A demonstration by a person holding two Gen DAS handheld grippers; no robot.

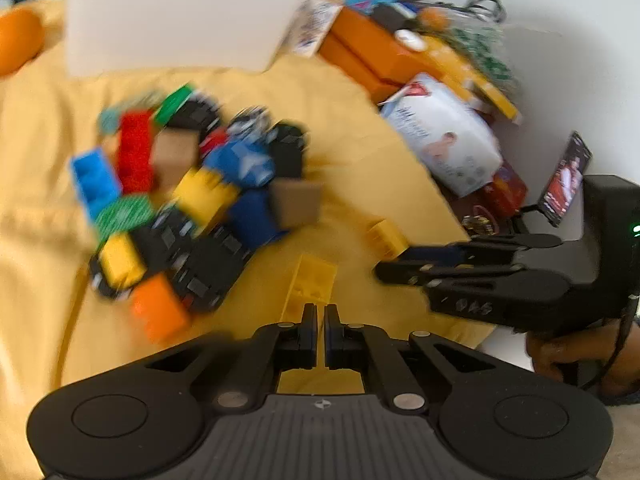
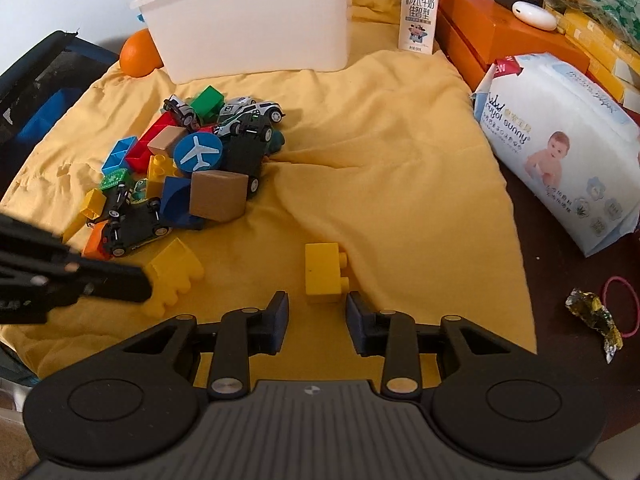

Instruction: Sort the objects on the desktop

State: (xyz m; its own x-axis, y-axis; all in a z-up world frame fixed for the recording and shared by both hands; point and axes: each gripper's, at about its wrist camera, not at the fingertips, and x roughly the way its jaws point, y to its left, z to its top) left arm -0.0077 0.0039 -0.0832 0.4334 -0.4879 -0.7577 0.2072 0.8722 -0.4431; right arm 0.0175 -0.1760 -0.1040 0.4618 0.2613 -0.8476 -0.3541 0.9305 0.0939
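On the yellow cloth (image 2: 400,160) lies a pile of toy cars, coloured bricks and wooden blocks (image 2: 192,160). My left gripper (image 1: 320,314) is shut on the wall of a hollow yellow brick (image 1: 310,284). In the right wrist view the same gripper (image 2: 144,282) comes in from the left, holding that brick (image 2: 172,276) tilted. My right gripper (image 2: 316,308) is open. A smaller yellow brick (image 2: 324,272) lies just ahead of its fingertips, with its near end level with them and neither pad touching it. The left wrist view is blurred; there the right gripper (image 1: 380,270) sits beside that brick (image 1: 386,238).
A white bin (image 2: 256,20) stands at the back, with an orange fruit (image 2: 138,56) to its left and a milk carton (image 2: 418,8) to its right. Orange boxes (image 2: 492,36) and a white wipes pack (image 2: 560,140) line the right side. A pink rubber band (image 2: 622,304) and a crumpled wrapper (image 2: 592,316) lie off the cloth.
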